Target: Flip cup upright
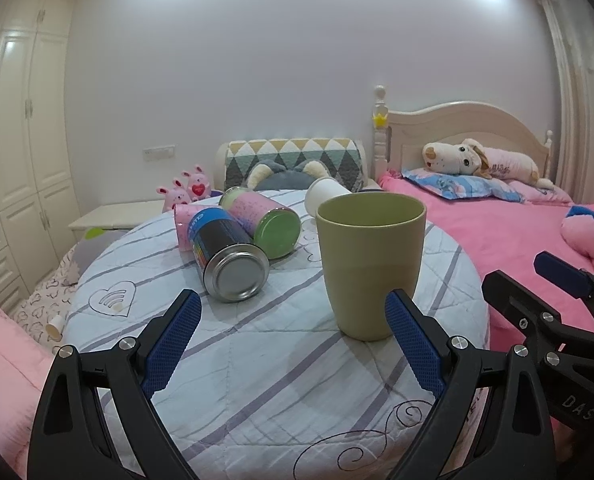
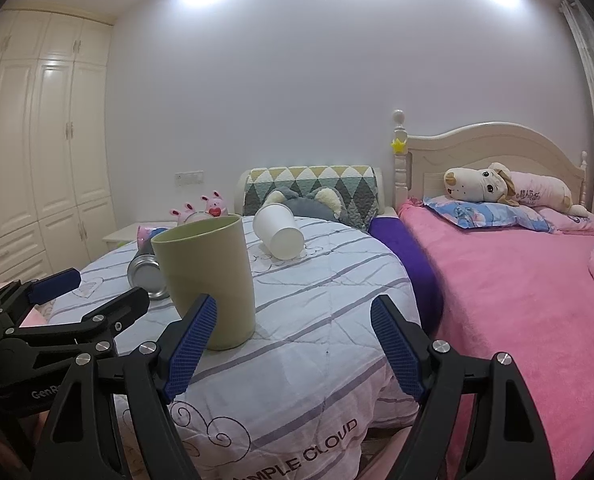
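An olive-green cup [image 1: 371,260] stands upright, mouth up, on a round table covered with a striped quilted cloth [image 1: 257,360]. My left gripper [image 1: 293,308] is open and empty; its right finger is just in front of the cup's base. In the right wrist view the same cup [image 2: 207,276] stands to the left, behind the left finger of my right gripper [image 2: 295,312], which is open and empty. A white paper cup [image 2: 279,232] lies on its side farther back; it also shows in the left wrist view [image 1: 325,194].
A metal can [image 1: 229,258], a pink can with a green lid [image 1: 263,220] and a pink tube [image 1: 185,224] lie on the table's left half. A pink bed [image 2: 517,280] with plush toys is at right. White wardrobes [image 1: 17,160] stand left.
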A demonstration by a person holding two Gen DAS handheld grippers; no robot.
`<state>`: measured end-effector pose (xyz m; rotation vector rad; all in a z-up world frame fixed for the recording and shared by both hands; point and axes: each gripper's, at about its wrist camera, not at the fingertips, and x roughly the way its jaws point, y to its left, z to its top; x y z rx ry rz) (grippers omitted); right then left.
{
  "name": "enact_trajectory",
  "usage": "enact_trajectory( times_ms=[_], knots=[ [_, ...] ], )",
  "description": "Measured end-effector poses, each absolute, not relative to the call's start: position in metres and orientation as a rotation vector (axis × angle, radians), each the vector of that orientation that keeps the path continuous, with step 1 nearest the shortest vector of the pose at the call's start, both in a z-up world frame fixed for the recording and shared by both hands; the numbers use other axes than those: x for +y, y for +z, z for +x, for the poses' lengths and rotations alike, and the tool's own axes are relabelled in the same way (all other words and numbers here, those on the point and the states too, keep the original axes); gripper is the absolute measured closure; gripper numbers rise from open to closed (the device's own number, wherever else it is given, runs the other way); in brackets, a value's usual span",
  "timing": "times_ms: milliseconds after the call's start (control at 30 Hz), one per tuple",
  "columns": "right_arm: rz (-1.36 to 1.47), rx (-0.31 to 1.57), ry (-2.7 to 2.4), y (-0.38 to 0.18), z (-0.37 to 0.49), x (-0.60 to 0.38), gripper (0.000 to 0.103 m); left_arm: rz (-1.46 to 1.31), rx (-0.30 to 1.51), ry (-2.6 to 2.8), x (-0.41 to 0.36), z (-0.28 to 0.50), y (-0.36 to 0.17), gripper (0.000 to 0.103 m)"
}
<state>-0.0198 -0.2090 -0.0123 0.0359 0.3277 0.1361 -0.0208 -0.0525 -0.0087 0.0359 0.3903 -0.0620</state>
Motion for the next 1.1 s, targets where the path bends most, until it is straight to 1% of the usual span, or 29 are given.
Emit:
enact_trajectory(
  times_ms=[667,733,1100],
  knots=[
    [0.043,0.343,0.155,-0.0119,-0.0173,-0.2135,0.022,0.043,0.396,-0.057,-0.0544,-0.0182,-0.0114,0.008],
    [0.043,0.343,0.156,-0.0119,-0.0175,-0.2142,0.022,0.042,0.395,-0.055,-0.0544,-0.0183,-0.0118,0.005],
    [0.037,0.343,0.157,-0.0114,-0.0172,-0.2148,0.022,0.041,0.394,-0.059,-0.0524,-0.0203,-0.0117,0.005]
  ],
)
